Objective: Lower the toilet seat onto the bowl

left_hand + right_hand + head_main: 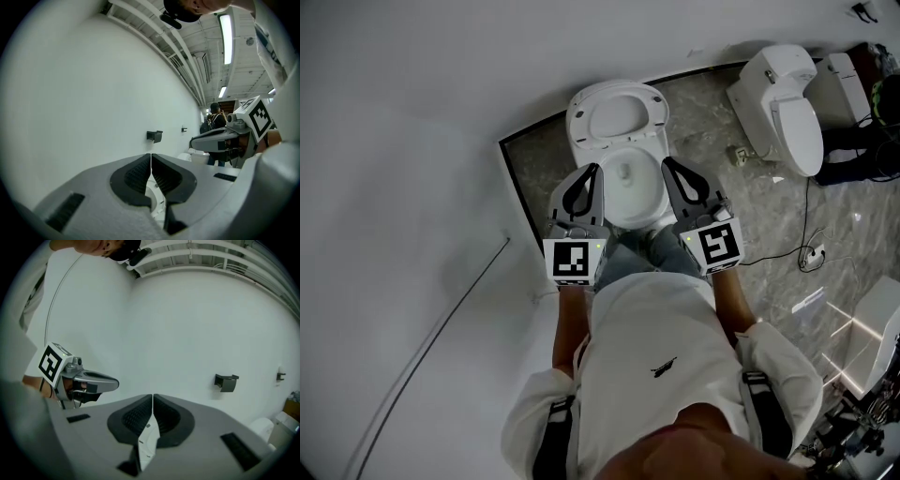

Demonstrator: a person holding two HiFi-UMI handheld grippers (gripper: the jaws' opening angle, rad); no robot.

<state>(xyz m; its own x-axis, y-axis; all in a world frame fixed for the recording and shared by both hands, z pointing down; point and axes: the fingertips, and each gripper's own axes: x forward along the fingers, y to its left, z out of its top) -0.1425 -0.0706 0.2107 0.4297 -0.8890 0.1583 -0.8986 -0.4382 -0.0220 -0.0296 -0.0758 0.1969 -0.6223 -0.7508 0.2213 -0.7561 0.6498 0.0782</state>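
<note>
Head view: left tongs and right tongs reach forward side by side from a person in a white shirt, one on each side of a white toilet.
Left tongs: jaws pressed together along a thin line in the left gripper view, with nothing between the pads (only white porcelain shows through the gap below the tips). Its tips lie over the left edge of the bowl; whether they touch it cannot be told.
Right tongs: jaws likewise closed tip to tip in the right gripper view and holding nothing. A sliver of white porcelain shows beneath them, and the tips lie over the bowl's right edge.
Toilet seat: raised, standing up behind the bowl, beyond both sets of tips and apart from them.
Bowl: uncovered; only its white inside shows, and any contents cannot be made out.
Floor: grey marbled tiles under the toilet, with a thin cable trailing across at the right.
Second toilet: well apart at the right, lid down.
Wall: plain white, carrying a small dark holder.
</note>
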